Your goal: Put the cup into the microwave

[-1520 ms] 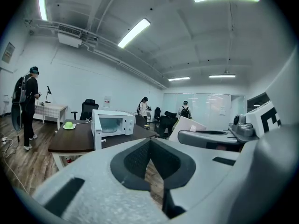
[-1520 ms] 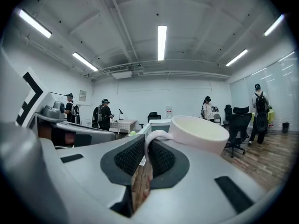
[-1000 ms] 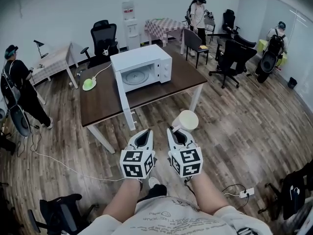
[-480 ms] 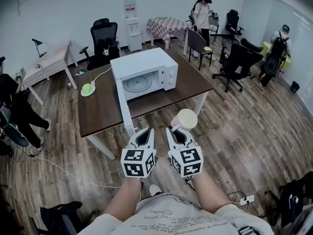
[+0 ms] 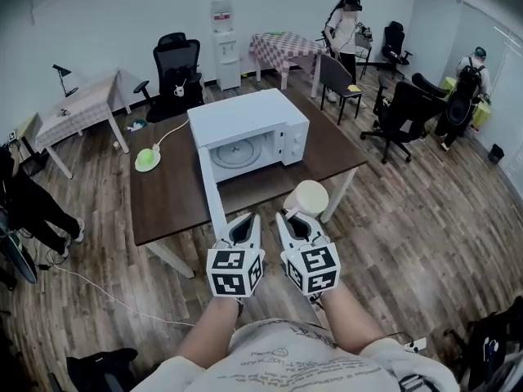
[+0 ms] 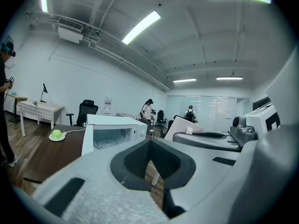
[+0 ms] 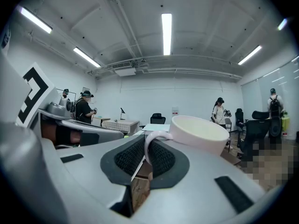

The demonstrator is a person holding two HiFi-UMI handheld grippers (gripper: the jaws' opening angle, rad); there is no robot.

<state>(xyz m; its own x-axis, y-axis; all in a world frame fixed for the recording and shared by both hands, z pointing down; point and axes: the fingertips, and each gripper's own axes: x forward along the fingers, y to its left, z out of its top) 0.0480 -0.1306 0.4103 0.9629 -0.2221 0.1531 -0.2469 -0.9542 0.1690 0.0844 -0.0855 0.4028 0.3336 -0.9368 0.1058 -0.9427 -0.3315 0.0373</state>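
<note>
A white microwave (image 5: 245, 133) stands on the brown table (image 5: 172, 194). Its door (image 5: 214, 194) hangs open toward me, and the glass turntable inside shows. My right gripper (image 5: 296, 219) is shut on the handle of a cream cup (image 5: 309, 198), held upright in the air at the table's near edge, right of the open door. In the right gripper view the cup (image 7: 198, 134) sits just past the jaws, with its handle pinched between the pads. My left gripper (image 5: 241, 233) hangs beside it, shut and empty. The microwave (image 6: 117, 132) lies ahead and to the left of it.
A green dome-shaped thing (image 5: 148, 161) with a white cable lies on the table's left part. Black office chairs (image 5: 400, 113) stand to the right and one behind the table (image 5: 176, 64). People stand at the back (image 5: 347, 27) and at the left edge (image 5: 24, 211).
Both grippers and the cup have come nearer the table and the open microwave. The person on the left has slid toward the picture's edge.
</note>
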